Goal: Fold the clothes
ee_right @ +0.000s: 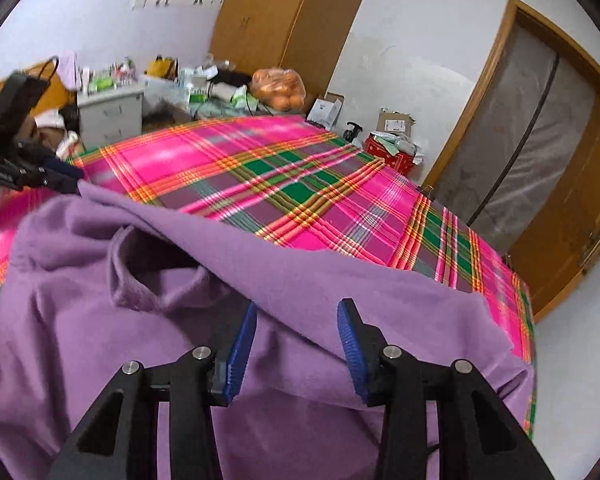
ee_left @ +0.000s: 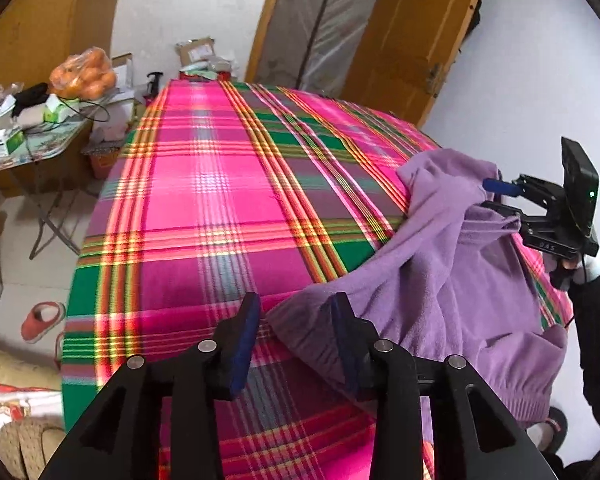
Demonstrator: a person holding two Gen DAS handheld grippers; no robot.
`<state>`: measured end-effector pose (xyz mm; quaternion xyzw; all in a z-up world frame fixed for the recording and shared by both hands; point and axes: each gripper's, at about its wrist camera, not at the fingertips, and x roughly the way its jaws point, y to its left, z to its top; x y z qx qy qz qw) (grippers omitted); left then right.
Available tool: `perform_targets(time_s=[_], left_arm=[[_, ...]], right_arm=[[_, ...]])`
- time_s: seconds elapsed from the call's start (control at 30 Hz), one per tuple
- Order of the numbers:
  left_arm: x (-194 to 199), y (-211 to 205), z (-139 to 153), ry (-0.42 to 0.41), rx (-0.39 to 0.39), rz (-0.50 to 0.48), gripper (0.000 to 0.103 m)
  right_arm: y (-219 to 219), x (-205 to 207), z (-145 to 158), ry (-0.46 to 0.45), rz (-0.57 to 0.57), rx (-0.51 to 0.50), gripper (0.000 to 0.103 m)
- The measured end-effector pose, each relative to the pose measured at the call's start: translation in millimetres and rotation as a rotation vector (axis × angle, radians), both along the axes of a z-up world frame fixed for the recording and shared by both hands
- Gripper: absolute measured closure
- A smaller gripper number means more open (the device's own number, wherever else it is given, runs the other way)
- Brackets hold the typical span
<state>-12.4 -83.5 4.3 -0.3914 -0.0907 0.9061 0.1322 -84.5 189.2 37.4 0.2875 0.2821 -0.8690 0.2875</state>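
A purple fleece top (ee_left: 440, 272) lies crumpled on the near right part of a bed covered by a pink and green plaid sheet (ee_left: 220, 200). My left gripper (ee_left: 296, 332) stands open at the top's left edge. A corner of fabric reaches into the gap, and the pads are not pressing on it. In the right wrist view the top (ee_right: 100, 320) fills the foreground, its neck opening facing up. My right gripper (ee_right: 298, 336) is open over a raised fold, with cloth running between the fingers. The right gripper (ee_left: 492, 196) shows at the far side of the top, and the left gripper (ee_right: 66, 180) at its left end.
A cluttered folding table with a bag of oranges (ee_left: 84, 74) stands left of the bed. A red slipper (ee_left: 42, 320) lies on the floor. Boxes (ee_right: 392, 148) sit near a wooden door (ee_right: 560, 160). A dark sleeve (ee_left: 596, 320) holds the right gripper. The plaid sheet (ee_right: 300, 184) is bare beyond the top.
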Motion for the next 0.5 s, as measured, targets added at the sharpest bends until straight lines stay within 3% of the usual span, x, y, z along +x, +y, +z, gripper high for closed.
perform_targets(time_s=[0.13,0.2,0.23,0.27,0.33,0.5], left_arm=[[-6,9,-4,-0.016,-0.021,-0.024,0.064],[-6,11,-3,-0.012,-0.029,-0.031,0.064],[-6,12,-3,-0.010,-0.036,-0.031,0.064],[-5,13,-3,-0.007,-0.043,-0.031,0.065],[-2,15,0,0.010,-0.053,-0.036,0.077],[4,17,8,0.061,-0.079,-0.018,0.082]], right_arm=[[-7,-6,-3,0.030,-0.019,0.045,0.061],[-7,-10,1,0.031,-0.035,0.044,0.075],[-7,-11,3,0.029,-0.037,0.037,0.092],[-6,-12,4,0.031,-0.038,0.028,0.096],[-6,-10,9,0.043,-0.037,0.012,0.098],[-5,-7,21,0.080,-0.043,-0.018,0.100]])
